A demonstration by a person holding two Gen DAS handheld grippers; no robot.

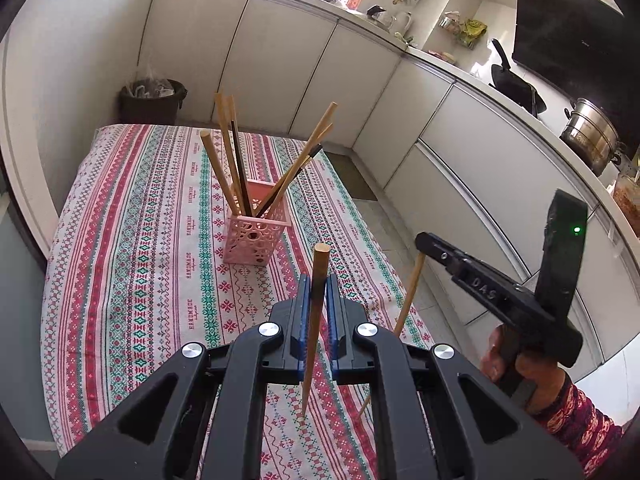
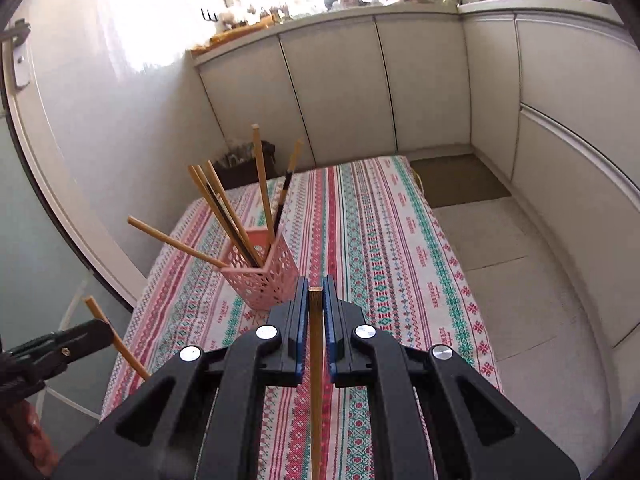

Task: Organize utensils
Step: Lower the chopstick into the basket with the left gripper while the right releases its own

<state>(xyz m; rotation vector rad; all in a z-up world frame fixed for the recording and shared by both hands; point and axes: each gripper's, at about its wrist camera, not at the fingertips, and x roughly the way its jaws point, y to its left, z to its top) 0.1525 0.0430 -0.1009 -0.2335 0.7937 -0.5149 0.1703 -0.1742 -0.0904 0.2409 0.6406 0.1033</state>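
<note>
A pink perforated holder (image 1: 256, 236) stands on the patterned tablecloth and holds several wooden chopsticks (image 1: 228, 160); it also shows in the right wrist view (image 2: 266, 280). My left gripper (image 1: 316, 284) is shut on a wooden chopstick (image 1: 316, 320), held upright above the cloth, short of the holder. My right gripper (image 2: 315, 288) is shut on another wooden chopstick (image 2: 316, 360), to the right of the holder. In the left wrist view the right gripper (image 1: 424, 244) and its chopstick (image 1: 408, 300) show at right. In the right wrist view the left gripper (image 2: 96, 328) with its chopstick (image 2: 116, 340) shows at left.
The table (image 1: 120, 240) with its striped cloth stands against a white wall. White cabinets (image 1: 280, 60) run behind and to the right, with a pot (image 1: 592, 132) and pan on the counter. A dark bin (image 1: 152, 100) stands beyond the table's far end. Tiled floor (image 2: 520, 260) lies right of the table.
</note>
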